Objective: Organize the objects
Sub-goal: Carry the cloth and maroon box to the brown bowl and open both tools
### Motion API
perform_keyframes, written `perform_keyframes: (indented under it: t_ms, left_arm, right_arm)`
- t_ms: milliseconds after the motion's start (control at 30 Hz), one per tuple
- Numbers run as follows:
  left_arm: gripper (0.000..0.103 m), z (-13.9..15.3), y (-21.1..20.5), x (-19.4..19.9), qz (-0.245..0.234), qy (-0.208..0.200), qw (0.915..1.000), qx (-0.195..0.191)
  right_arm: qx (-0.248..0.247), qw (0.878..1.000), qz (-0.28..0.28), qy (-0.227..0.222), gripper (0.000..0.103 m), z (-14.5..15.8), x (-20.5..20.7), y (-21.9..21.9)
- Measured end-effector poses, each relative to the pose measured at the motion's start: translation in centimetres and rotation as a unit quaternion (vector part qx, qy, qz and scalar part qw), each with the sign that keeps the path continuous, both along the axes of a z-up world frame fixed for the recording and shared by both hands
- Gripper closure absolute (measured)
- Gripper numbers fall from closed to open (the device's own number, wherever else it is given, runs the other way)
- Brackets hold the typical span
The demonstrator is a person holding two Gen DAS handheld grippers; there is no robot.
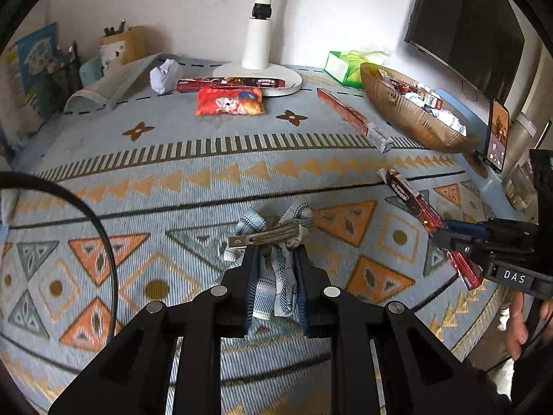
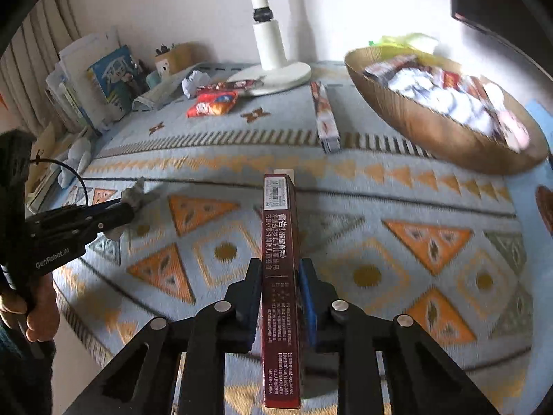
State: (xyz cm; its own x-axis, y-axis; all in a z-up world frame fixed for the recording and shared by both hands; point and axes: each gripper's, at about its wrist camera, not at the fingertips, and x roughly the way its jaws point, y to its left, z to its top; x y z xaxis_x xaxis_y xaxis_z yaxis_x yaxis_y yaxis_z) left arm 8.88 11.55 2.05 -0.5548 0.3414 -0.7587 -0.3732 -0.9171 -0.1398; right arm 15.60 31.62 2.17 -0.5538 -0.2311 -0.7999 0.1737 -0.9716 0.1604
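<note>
My left gripper (image 1: pixel 274 250) is shut on a blue-and-white plaid bow hair clip (image 1: pixel 276 230), whose metal clip lies across the fingertips just above the patterned tablecloth (image 1: pixel 193 180). My right gripper (image 2: pixel 280 263) is shut on a long dark red box (image 2: pixel 280 228) standing on edge between its pads. In the left wrist view the right gripper (image 1: pixel 440 231) holds that red box (image 1: pixel 411 200) at the right. The right wrist view shows the left gripper (image 2: pixel 129 209) with the bow clip (image 2: pixel 136 190) at the left.
A brown bowl (image 1: pixel 397 110) (image 2: pixel 425 131) full of wrappers stands at the back right. Another long red box (image 1: pixel 345 109) (image 2: pixel 325 117), a red snack bag (image 1: pixel 228 102), crumpled paper (image 1: pixel 162 76), a white lamp base (image 1: pixel 280 72), a green tissue box (image 1: pixel 340 65) and a phone (image 1: pixel 497 135) lie around.
</note>
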Motion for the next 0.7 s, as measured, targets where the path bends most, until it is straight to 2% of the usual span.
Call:
perform_keyframes:
  t_ms: [33, 100, 233, 267, 300, 367, 500, 633, 700]
  left_arm:
    - [0.086, 0.0, 0.2, 0.2, 0.000, 0.003, 1.0000, 0.000]
    - [0.086, 0.0, 0.6, 0.6, -0.002, 0.006, 1.0000, -0.002]
    - [0.086, 0.2, 1.1, 1.0, -0.011, 0.008, 0.9999, -0.003]
    - [0.086, 0.3, 1.2, 1.0, -0.011, 0.009, 0.9999, -0.002]
    - [0.086, 0.4, 1.2, 1.1, -0.011, 0.011, 0.9999, -0.002]
    - [0.086, 0.9, 1.4, 1.1, -0.010, 0.013, 0.9999, 0.001]
    - [0.086, 2.7, 2.8, 0.4, -0.026, 0.032, 0.9992, -0.001]
    - [0.086, 6.3, 6.2, -1.1, -0.068, 0.078, 0.9946, -0.014]
    - [0.086, 8.2, 8.4, -1.9, -0.089, 0.104, 0.9904, -0.013]
  right_arm:
    - [-0.008, 1.000, 0.000, -0.014, 0.071, -0.3, -0.1, 0.2]
    - [-0.028, 1.000, -0.001, -0.012, 0.057, -0.2, -0.2, 0.3]
    - [-0.005, 1.000, -0.026, -0.010, 0.057, -0.3, -1.2, -0.2]
    - [0.001, 1.000, -0.028, -0.006, 0.063, -0.3, -1.4, -0.4]
    - [0.011, 1.000, -0.027, -0.003, 0.079, -0.4, -1.5, -0.7]
    - [0.023, 1.000, -0.017, 0.003, 0.080, -0.2, -1.4, -1.4]
    - [-0.019, 1.000, -0.003, 0.010, 0.080, 0.7, -0.7, -1.2]
    - [-0.048, 0.997, -0.021, 0.050, 0.080, 4.4, -0.3, 1.0]
    - [-0.049, 0.994, -0.044, 0.085, 0.080, 7.0, -0.3, 2.9]
